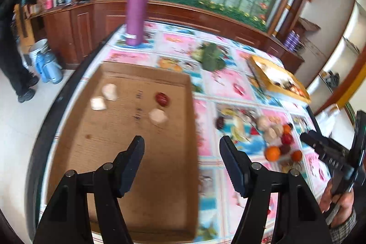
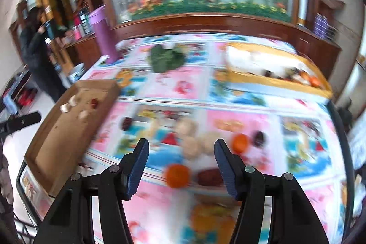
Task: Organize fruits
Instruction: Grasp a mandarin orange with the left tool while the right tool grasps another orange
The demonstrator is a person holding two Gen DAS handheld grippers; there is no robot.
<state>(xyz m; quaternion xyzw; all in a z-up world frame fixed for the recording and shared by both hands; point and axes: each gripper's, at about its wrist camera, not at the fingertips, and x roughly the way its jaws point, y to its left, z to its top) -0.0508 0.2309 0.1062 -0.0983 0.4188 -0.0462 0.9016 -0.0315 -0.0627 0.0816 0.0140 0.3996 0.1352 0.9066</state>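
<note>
Cardboard tray [image 1: 128, 152] runs lengthwise away from camera, holding four fruits.

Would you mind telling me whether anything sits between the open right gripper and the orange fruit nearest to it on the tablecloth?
Nothing visible does. The right gripper is open and empty, and the nearest orange fruit lies just beyond its fingertips on the tablecloth, with a dark red fruit beside it, not in front.
</note>
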